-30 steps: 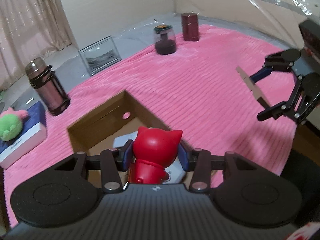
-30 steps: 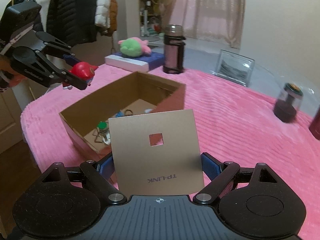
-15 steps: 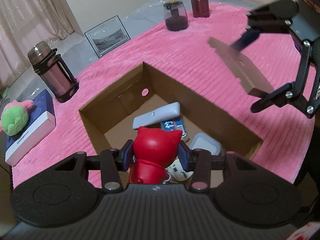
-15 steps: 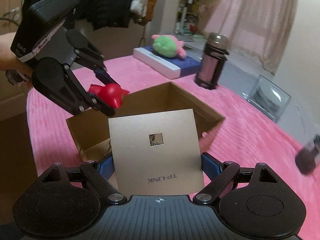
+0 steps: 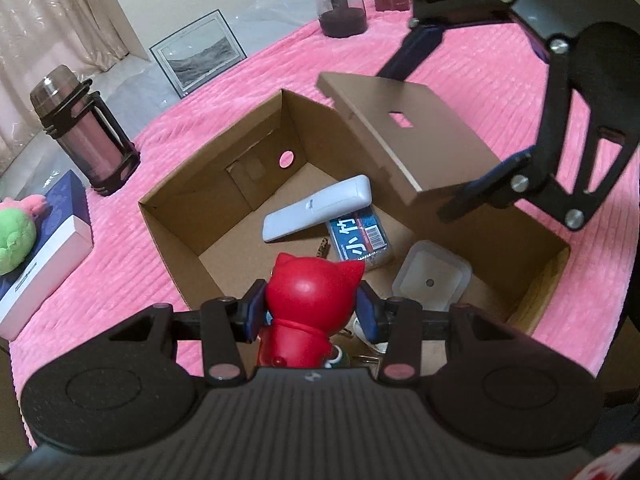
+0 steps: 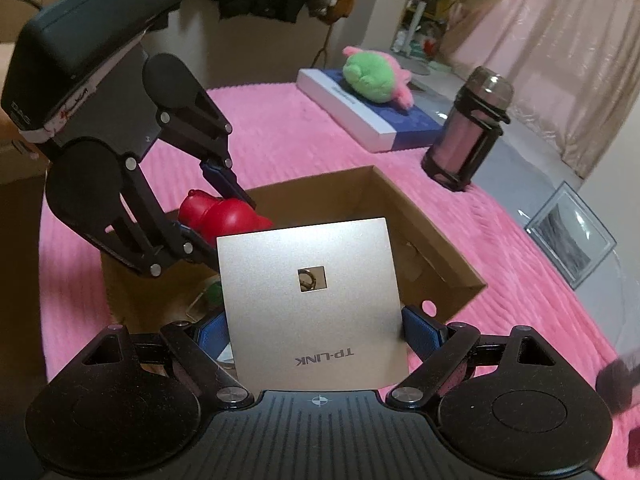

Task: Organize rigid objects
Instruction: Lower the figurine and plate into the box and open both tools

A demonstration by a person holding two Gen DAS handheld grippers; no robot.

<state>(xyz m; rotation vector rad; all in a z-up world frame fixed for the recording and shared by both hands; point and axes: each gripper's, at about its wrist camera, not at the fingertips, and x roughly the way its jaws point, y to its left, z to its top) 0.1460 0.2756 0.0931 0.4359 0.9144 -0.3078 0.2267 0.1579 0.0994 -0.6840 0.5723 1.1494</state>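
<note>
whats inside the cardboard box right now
In the cardboard box: a white remote, a blue barcoded pack and a clear square container. The red cat figure in the left tool covers the near corner.

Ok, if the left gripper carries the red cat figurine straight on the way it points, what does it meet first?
Probably the blue printed packet on the floor of the brown cardboard box, though depth is unclear.

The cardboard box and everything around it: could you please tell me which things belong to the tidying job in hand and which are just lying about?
In the job:
- red cat figure, clamped in the left tool
- gold TP-LINK plate, clamped in the right tool
- cardboard box, partly filled

Lying about:
- flask
- green plush on a blue-and-white box
- picture frame
- dark jar
</note>
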